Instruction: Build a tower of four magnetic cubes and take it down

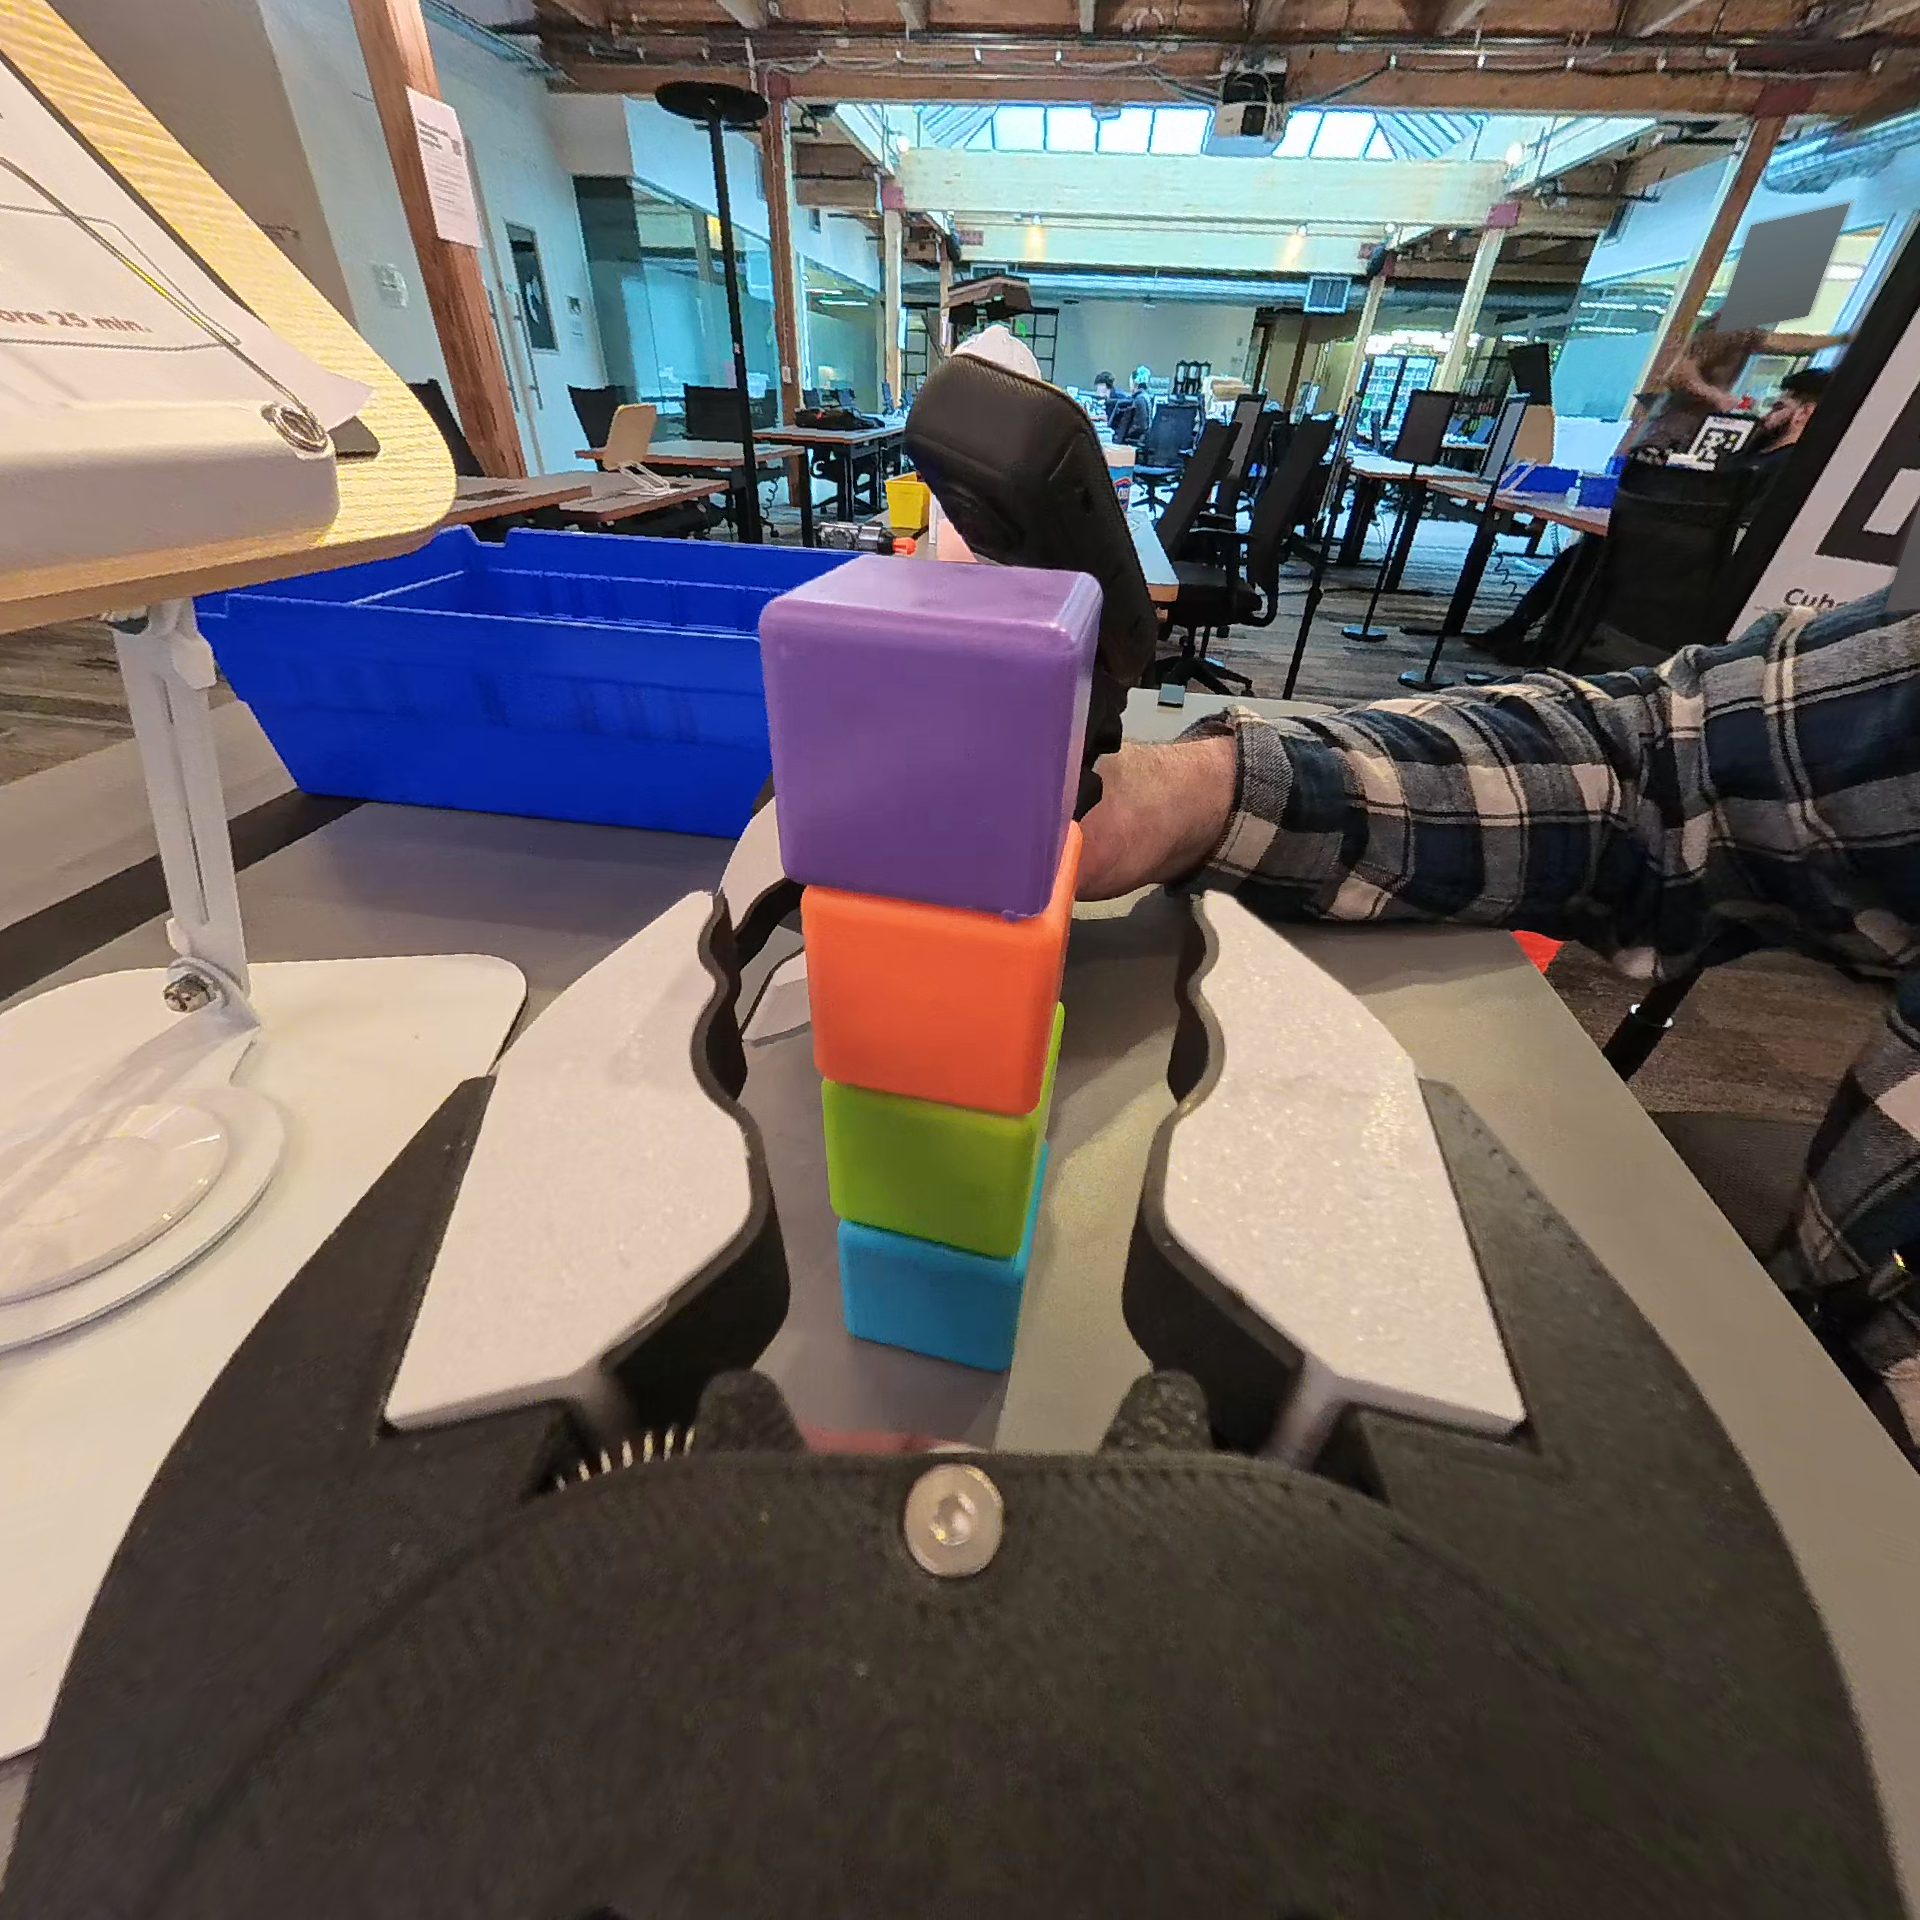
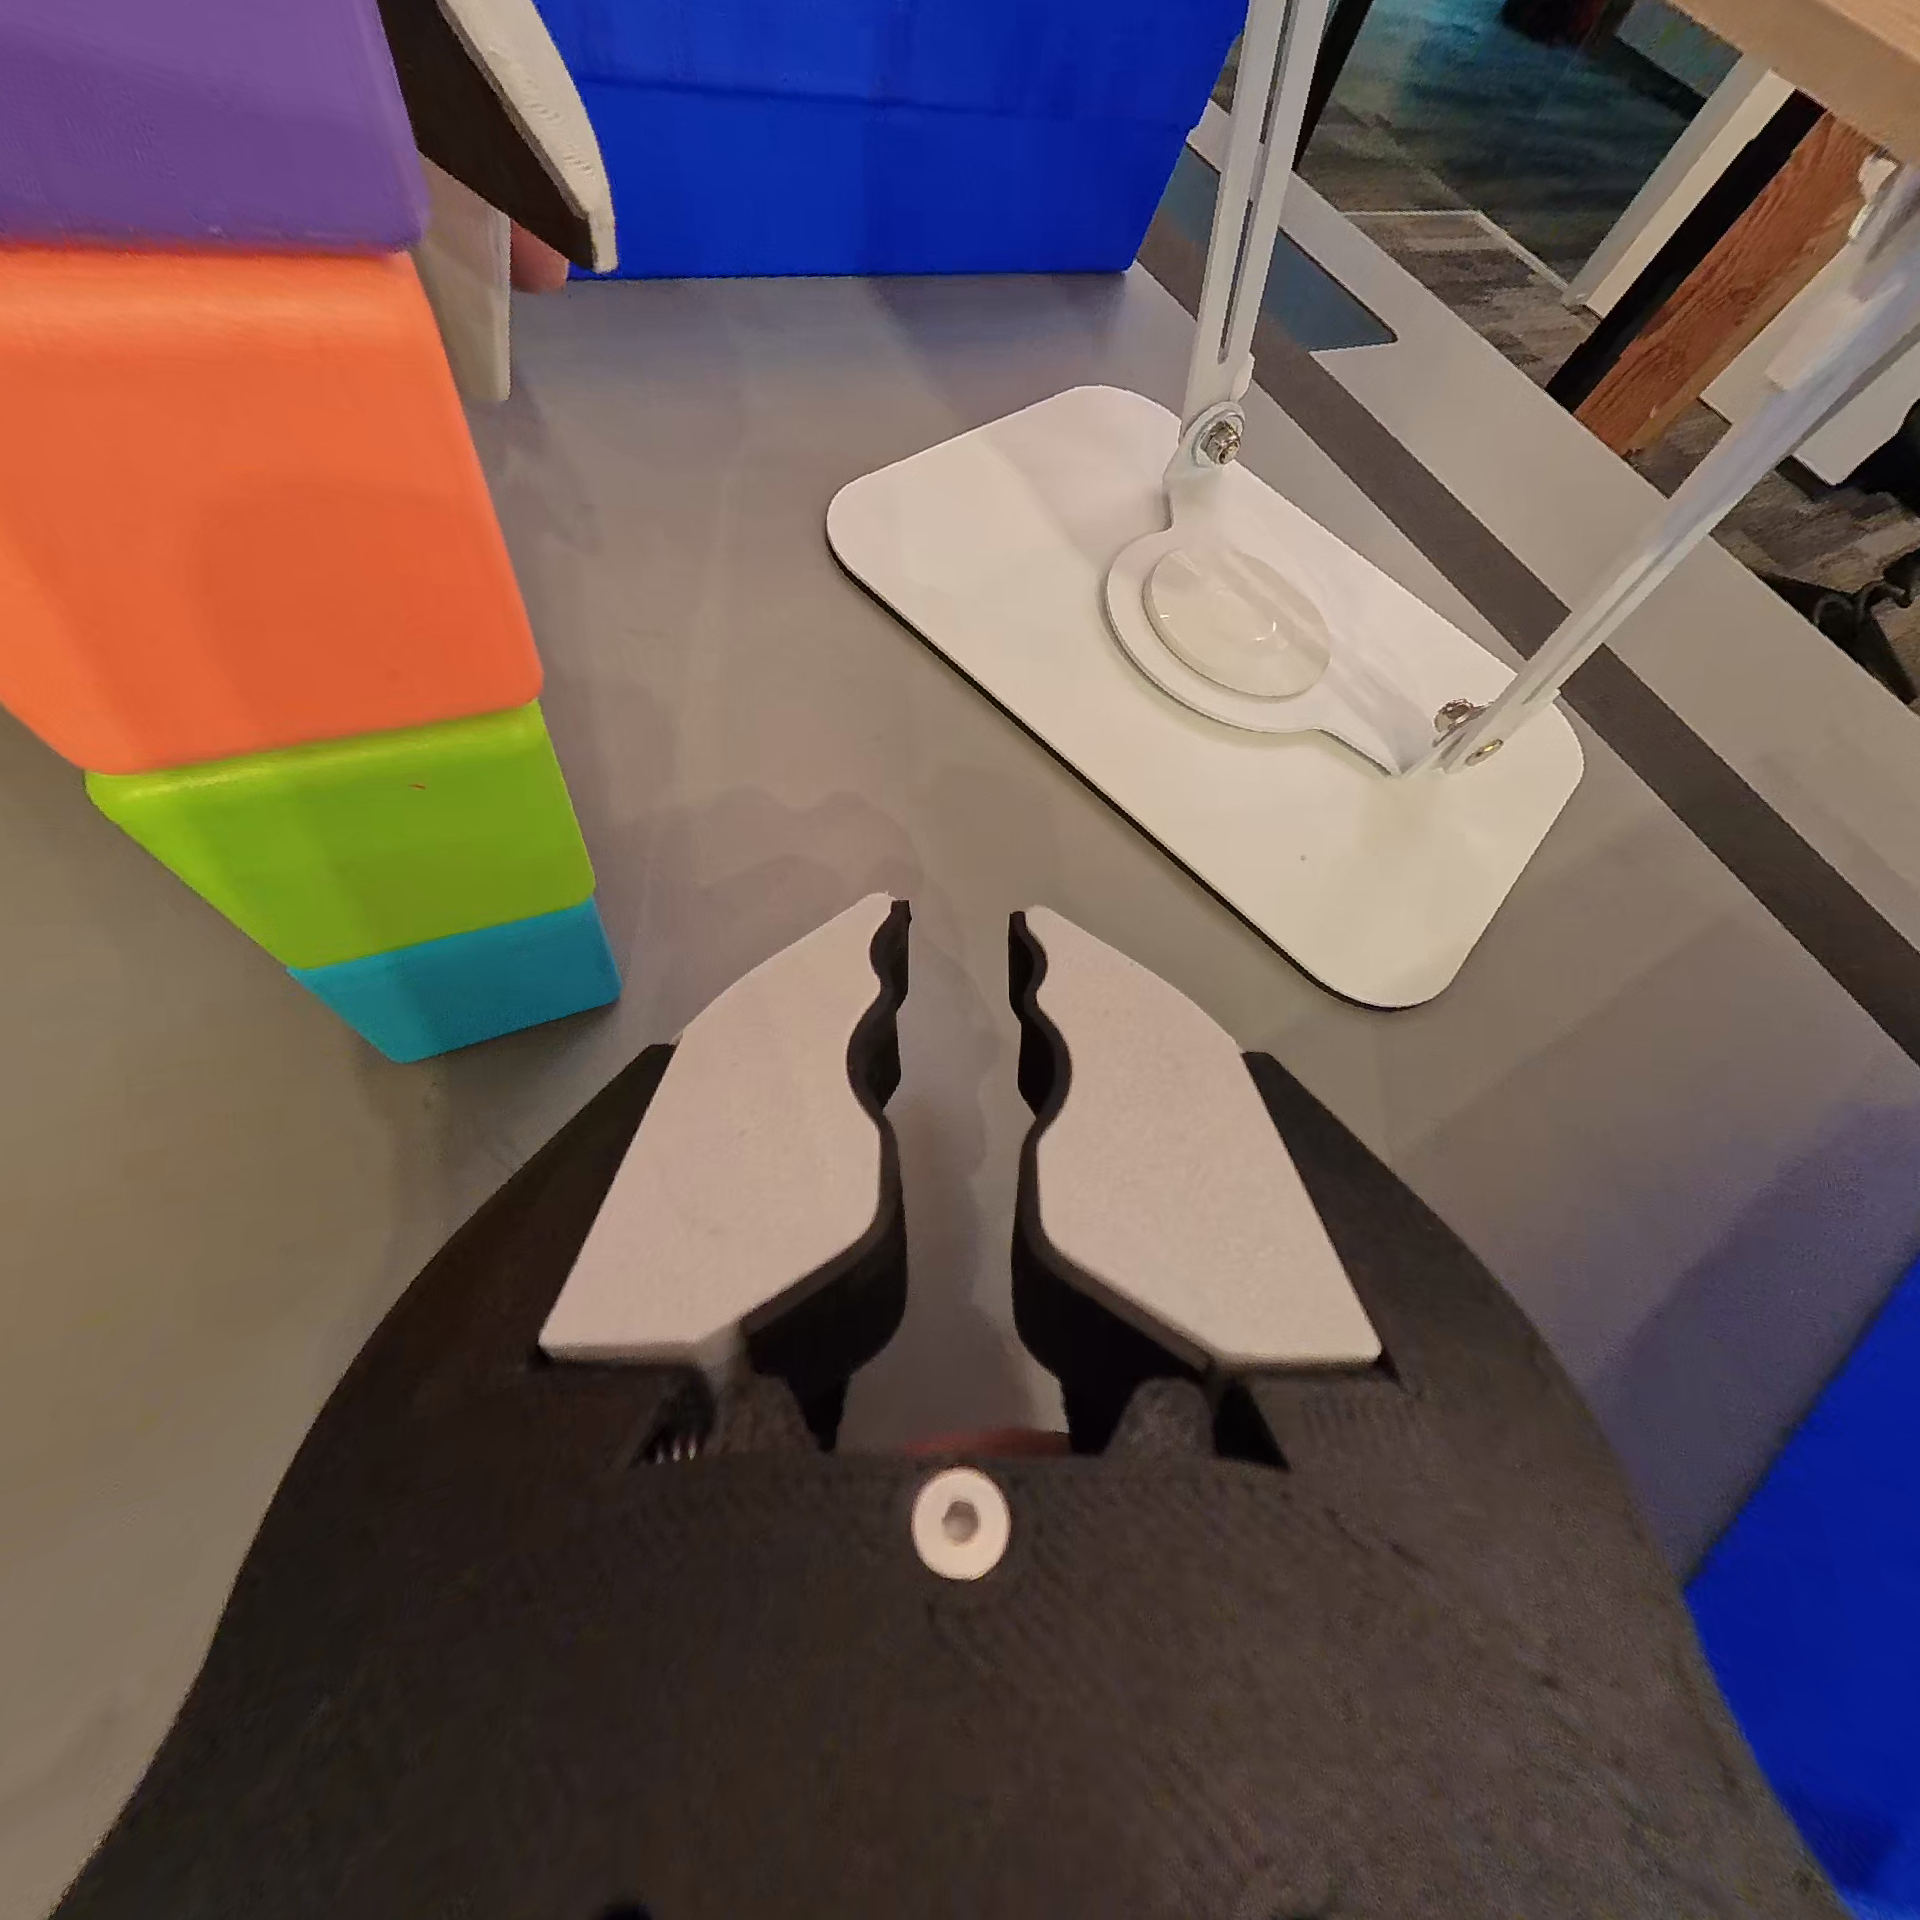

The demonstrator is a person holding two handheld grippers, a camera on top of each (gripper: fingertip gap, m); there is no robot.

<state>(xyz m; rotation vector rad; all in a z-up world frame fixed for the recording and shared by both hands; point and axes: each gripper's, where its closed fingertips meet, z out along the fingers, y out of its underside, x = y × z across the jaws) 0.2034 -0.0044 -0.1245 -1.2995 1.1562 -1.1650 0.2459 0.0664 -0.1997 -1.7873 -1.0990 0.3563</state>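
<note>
A tower of four cubes stands on the grey table (image 1: 436, 883): purple cube (image 1: 925, 727) on top, then orange cube (image 1: 935, 997), green cube (image 1: 930, 1164), and blue cube (image 1: 930, 1294) at the bottom. My left gripper (image 1: 956, 914) is open, with one finger on each side of the tower at about the orange cube's height, not touching it. In the right wrist view the tower is at the far left: purple (image 2: 187, 104), orange (image 2: 239, 499), green (image 2: 353, 831), blue (image 2: 468, 987). My right gripper (image 2: 958, 916) is empty and nearly shut, low over the table to the right of the tower.
A blue bin (image 1: 499, 675) stands behind the tower. A white stand base (image 2: 1205, 686) with thin legs sits on the table, with its wooden board (image 1: 208, 312) overhead. A plaid-sleeved arm (image 1: 1507, 790) holds the other gripper (image 1: 1018, 499) behind the tower.
</note>
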